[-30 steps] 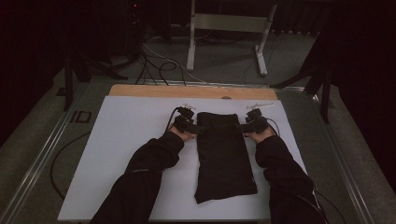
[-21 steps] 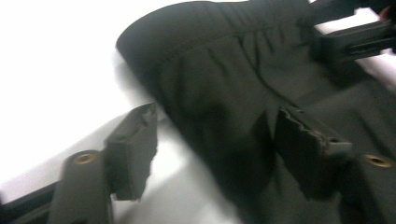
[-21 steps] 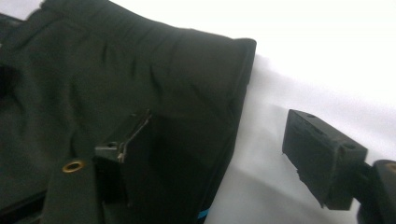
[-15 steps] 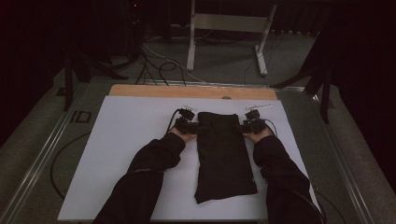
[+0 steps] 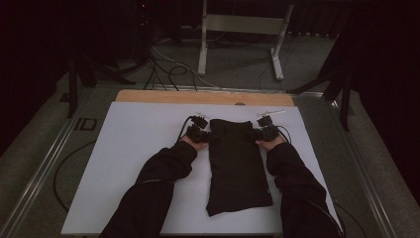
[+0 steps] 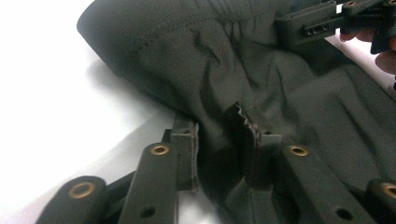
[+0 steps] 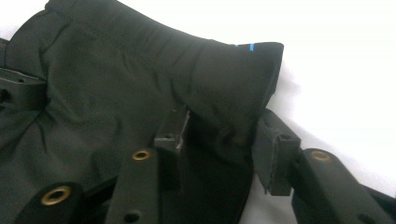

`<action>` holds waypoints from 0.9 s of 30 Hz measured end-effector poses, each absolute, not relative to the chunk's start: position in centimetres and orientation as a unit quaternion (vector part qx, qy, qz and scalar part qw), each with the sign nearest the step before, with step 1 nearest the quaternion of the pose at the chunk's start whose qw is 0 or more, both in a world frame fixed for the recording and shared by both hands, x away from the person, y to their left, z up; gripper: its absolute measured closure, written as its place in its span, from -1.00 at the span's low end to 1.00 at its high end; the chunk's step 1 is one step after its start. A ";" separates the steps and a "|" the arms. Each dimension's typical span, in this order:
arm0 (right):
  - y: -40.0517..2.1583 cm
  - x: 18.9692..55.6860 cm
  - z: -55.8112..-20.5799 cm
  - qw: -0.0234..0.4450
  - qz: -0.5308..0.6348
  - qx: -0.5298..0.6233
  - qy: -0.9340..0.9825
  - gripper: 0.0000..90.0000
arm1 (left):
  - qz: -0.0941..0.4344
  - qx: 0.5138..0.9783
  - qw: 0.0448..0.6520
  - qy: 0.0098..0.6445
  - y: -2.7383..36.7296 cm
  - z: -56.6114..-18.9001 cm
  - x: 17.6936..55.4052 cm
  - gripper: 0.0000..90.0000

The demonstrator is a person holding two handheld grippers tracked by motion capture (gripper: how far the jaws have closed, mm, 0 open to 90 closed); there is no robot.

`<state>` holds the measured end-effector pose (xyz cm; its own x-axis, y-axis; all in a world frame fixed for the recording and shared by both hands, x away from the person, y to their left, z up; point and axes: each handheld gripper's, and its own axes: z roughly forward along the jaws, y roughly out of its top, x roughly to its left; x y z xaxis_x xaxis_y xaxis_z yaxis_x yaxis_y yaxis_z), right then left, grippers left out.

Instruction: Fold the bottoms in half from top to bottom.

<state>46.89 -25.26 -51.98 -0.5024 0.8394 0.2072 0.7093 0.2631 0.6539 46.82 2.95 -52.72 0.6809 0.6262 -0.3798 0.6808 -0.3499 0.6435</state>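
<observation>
Dark folded cloth (image 5: 237,166), long and narrow, lying flat on the white sheet (image 5: 133,163) between the two grippers, its far end bunched into soft folds with a stitched hem, its near end reaching back between the sleeves. At its left edge, the left gripper (image 5: 198,134), jaws just been closing, with a ridge of fabric (image 6: 219,135) gathered between them; in the left gripper view the right jaw's toothed pad pressed against the fabric, the left jaw right at the fold's other side, contact there not quite clear, so a pinch under way rather than a firm clamp. Just left of that gripper, bare white sheet; behind it, a cable looping away. At the cloth's right edge, the right gripper (image 5: 265,131), jaws likewise just been closing, straddling the corner of the cloth (image 7: 224,107); a small blue mark near that corner; the left jaw against the fabric, the right jaw a little off it, white sheet showing in the gap. Beyond both grippers, a wooden strip (image 5: 208,97) along the far edge of the sheet, then a metal stand (image 5: 242,29) and loose cables (image 5: 163,69) on the floor. Nothing lying between either gripper and the cloth.
</observation>
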 end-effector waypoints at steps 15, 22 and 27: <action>-24.4 46.7 -51.4 0.098 0.359 0.485 0.792 0.88 | -0.019 0.828 0.411 0.381 3.2 -51.8 46.6 0.91; -24.5 46.6 -50.4 0.101 0.383 0.483 0.781 0.89 | -0.009 0.828 0.418 0.375 4.0 -51.0 47.0 0.91; -24.2 46.5 -49.4 0.104 0.395 0.479 0.777 0.90 | 0.003 0.835 0.417 0.360 4.4 -49.5 47.4 0.91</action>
